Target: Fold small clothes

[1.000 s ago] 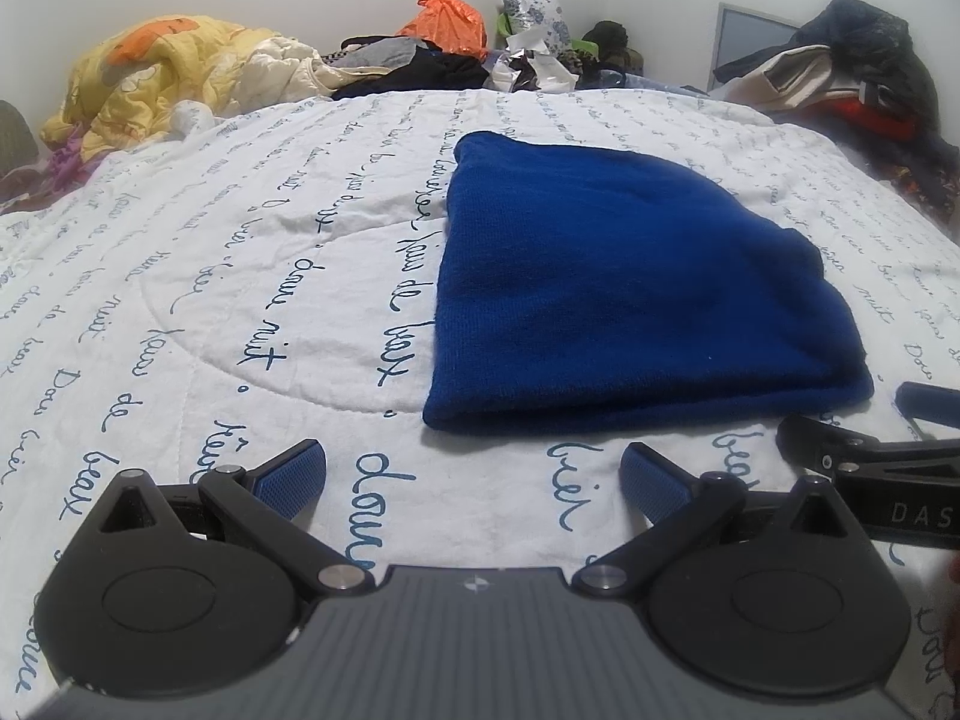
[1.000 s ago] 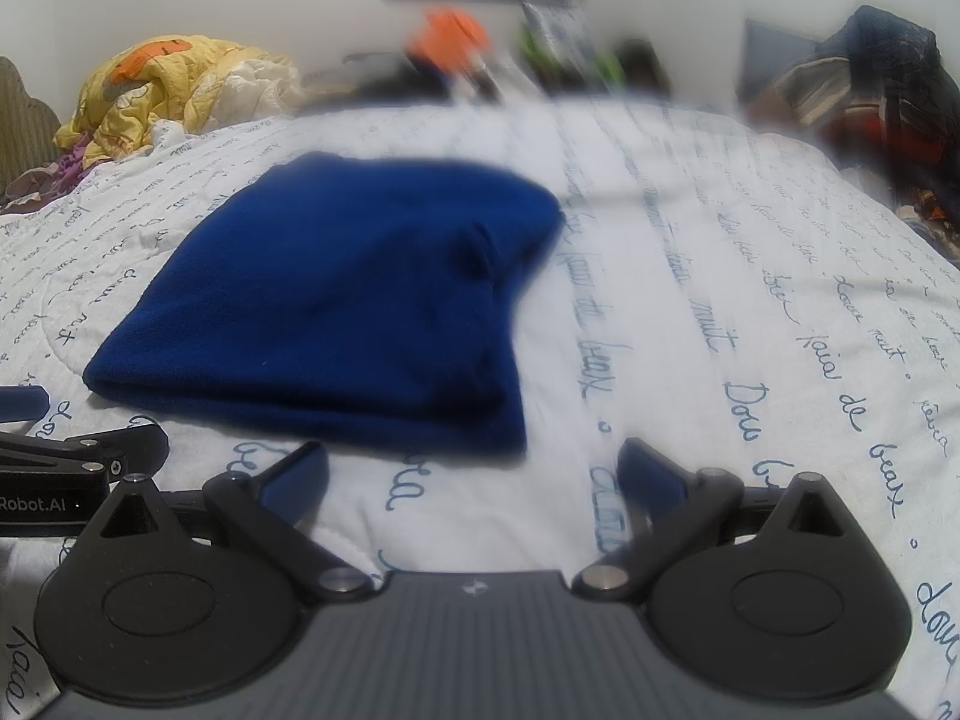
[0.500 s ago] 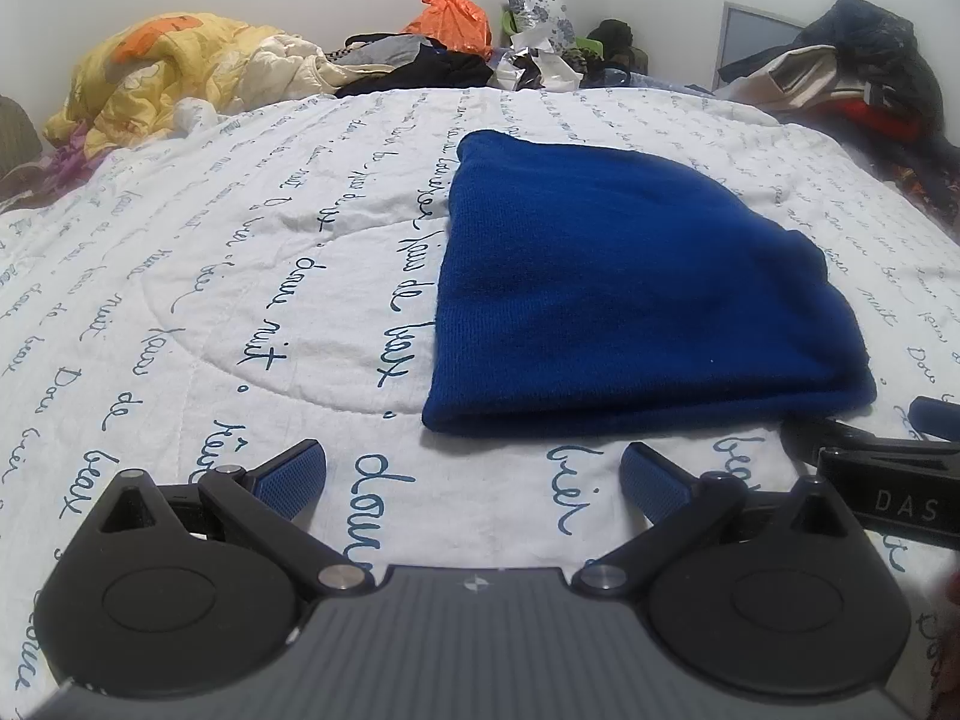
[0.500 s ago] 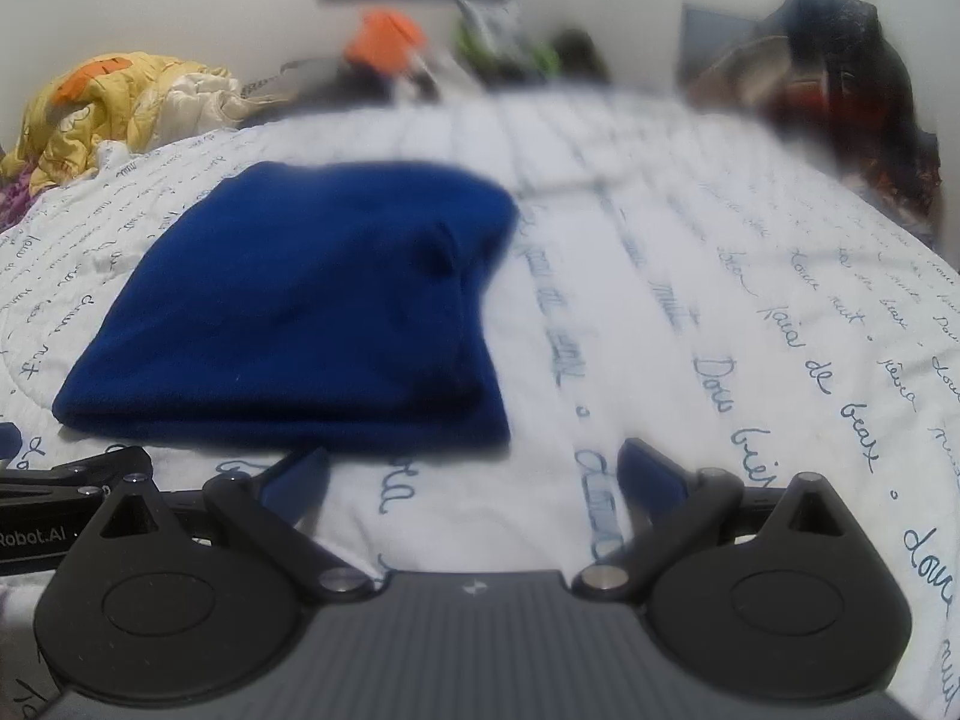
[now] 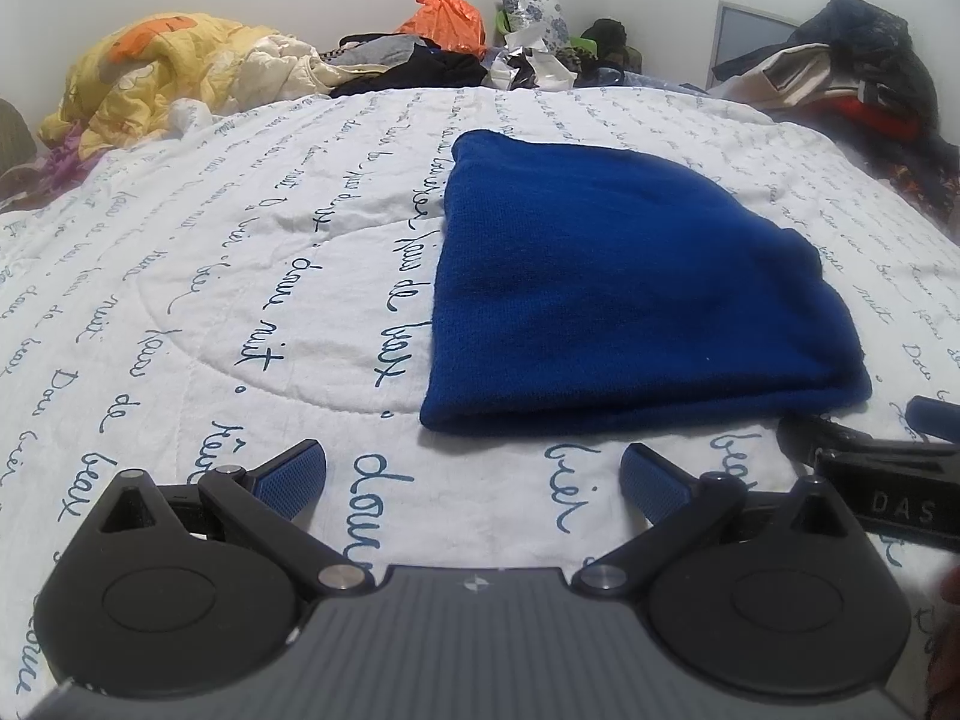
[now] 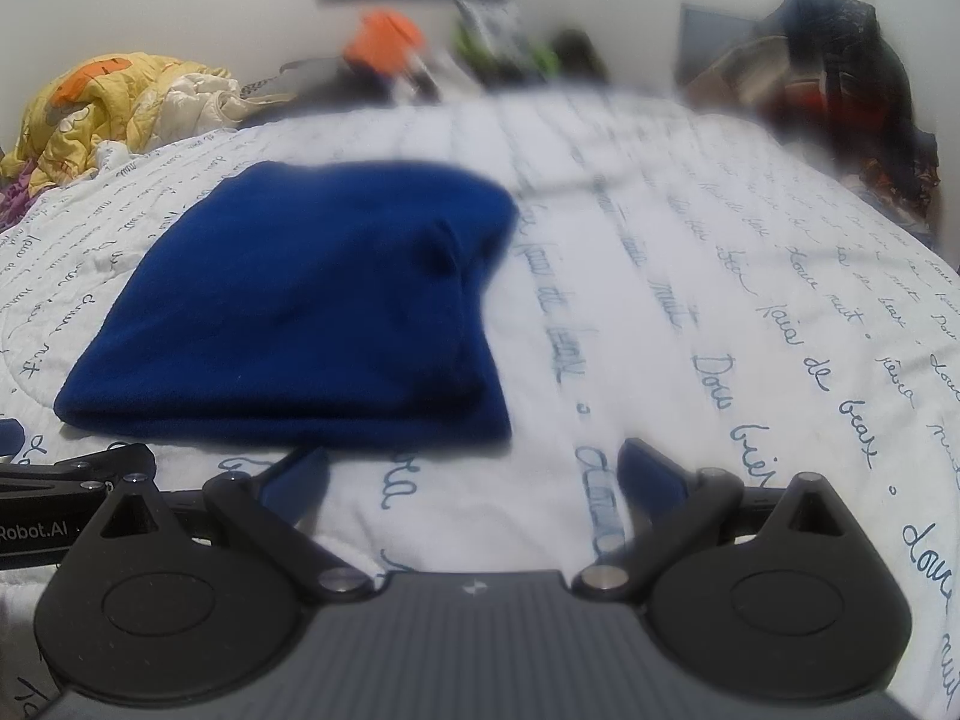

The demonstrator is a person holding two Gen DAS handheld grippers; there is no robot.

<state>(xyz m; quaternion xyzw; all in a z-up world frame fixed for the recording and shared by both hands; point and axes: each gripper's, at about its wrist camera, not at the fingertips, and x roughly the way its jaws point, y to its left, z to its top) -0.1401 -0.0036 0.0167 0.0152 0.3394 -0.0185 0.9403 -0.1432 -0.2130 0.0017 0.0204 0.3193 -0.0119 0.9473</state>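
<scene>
A dark blue knit garment [image 5: 624,300] lies folded flat on a white quilt with blue script [image 5: 240,276]. In the right wrist view the same blue garment [image 6: 312,312] sits left of centre. My left gripper [image 5: 474,471] is open, low over the quilt just in front of the garment's near edge, with nothing between its blue pads. My right gripper [image 6: 474,471] is open too, just short of the garment's near right corner. Each gripper shows at the other view's edge: the right one [image 5: 888,480], the left one [image 6: 66,498].
A yellow and orange duvet [image 5: 156,78] is heaped at the far left of the bed. Clothes and an orange bag [image 5: 447,21] lie along the far wall. A pile of dark clothing [image 5: 864,84] stands at the far right. The quilt left of the garment is bare.
The right wrist view has swung slightly, so the garment shifts in it. The right gripper has slid a little further right and down in the left view. The garment lies unmoved.
</scene>
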